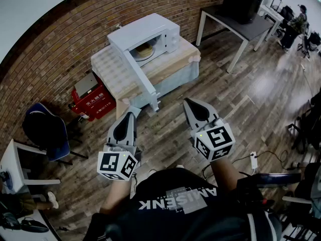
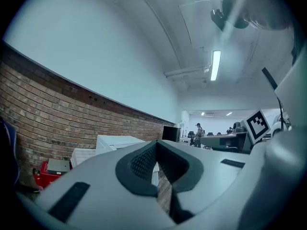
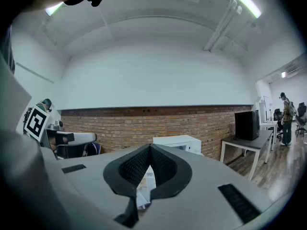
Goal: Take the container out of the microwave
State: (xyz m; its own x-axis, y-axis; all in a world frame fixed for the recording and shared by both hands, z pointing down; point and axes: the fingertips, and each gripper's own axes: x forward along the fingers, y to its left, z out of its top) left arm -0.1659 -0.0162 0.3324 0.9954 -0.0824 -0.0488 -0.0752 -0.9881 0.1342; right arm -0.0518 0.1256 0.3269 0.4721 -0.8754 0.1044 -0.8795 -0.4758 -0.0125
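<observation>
I keep the left gripper (image 1: 131, 113) and the right gripper (image 1: 190, 103) shut and empty, well apart from the microwave (image 1: 150, 34). The container (image 1: 144, 48) sits inside the open microwave, near the far edge of the low table (image 1: 111, 70).

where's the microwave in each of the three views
Head view: the microwave is at upper centre, with its door open.
Left gripper view: the microwave is low, left of centre.
Right gripper view: the microwave is low, just right of centre.
Shared landmark: the brick wall runs behind it in all three views.
</observation>
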